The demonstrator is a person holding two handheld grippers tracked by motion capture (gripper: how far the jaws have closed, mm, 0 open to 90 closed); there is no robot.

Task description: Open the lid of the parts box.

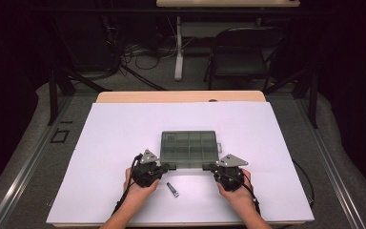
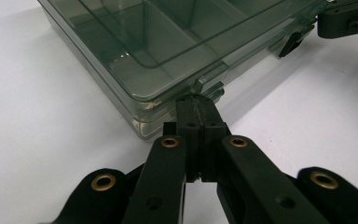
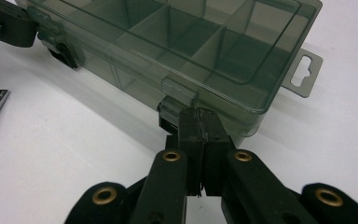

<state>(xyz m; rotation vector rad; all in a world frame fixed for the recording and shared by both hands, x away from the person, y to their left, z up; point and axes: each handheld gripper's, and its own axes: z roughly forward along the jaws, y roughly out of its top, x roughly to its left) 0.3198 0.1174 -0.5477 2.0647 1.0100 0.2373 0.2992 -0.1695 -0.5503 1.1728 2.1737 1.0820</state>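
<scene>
A white sheet (image 1: 124, 143) covers most of the tabletop, and the smoky clear compartment box (image 1: 189, 148) sits lid down at its middle, nearer the front edge than the back.

The left gripper (image 1: 172, 166) lies low at the box's front left corner, its jaws pressed together with nothing between them, tips right against the left latch (image 2: 209, 77) on the front wall. From its own camera I'd say they touch the latch, though the angle leaves it unsure.

A small metal cylinder (image 1: 172, 190) lies on the sheet between the two hands, near the front edge.

The right gripper (image 1: 206, 166) mirrors this at the front right corner: jaws together, tips at the right latch (image 3: 179, 91). A hang tab (image 3: 304, 69) juts from the box's right end.
</scene>
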